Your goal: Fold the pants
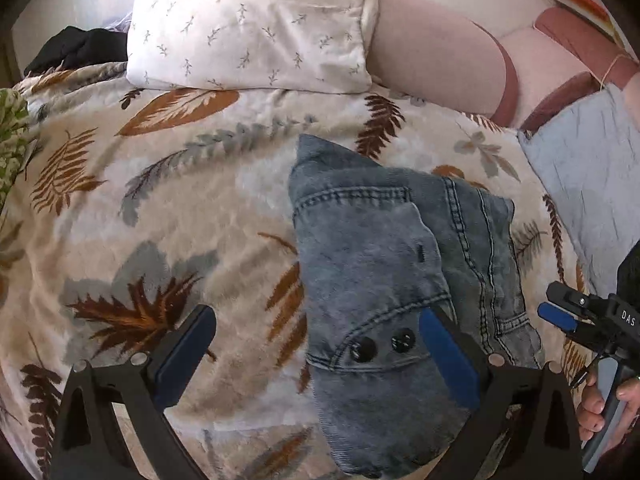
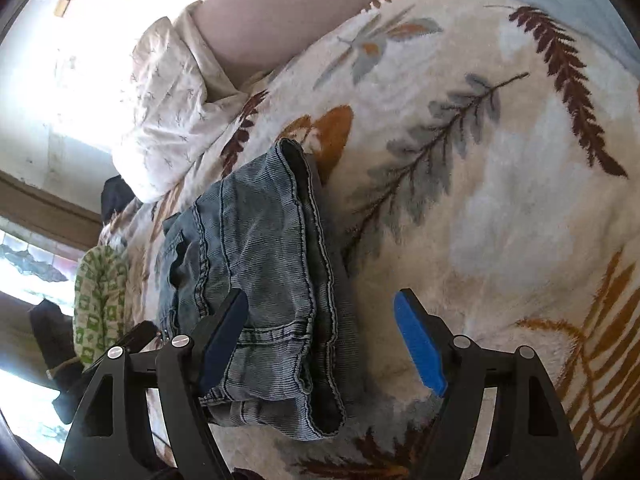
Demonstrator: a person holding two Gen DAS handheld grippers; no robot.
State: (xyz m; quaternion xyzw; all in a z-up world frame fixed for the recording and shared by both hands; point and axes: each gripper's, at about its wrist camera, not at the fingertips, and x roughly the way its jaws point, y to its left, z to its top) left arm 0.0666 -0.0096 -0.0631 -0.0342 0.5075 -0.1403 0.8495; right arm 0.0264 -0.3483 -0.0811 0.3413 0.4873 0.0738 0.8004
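Pants (image 1: 380,280) lie folded compact below the pillow (image 1: 252,28); left gripper (image 1: 320,356) and right gripper (image 2: 320,336) both released, jaws spread, apparently done.

Your left tool (image 1: 316,356) has 2 black triangular-cutout fingers with blue pads and silver screws. Your right tool (image 2: 324,344) matches it; from the left camera its black body reads "DAS", above a grey handle in your hand (image 1: 604,404).

A leaf-patterned blanket (image 1: 160,208) covers the bed, carrying folded denim pants (image 1: 380,264) and a white pillow (image 1: 248,28).
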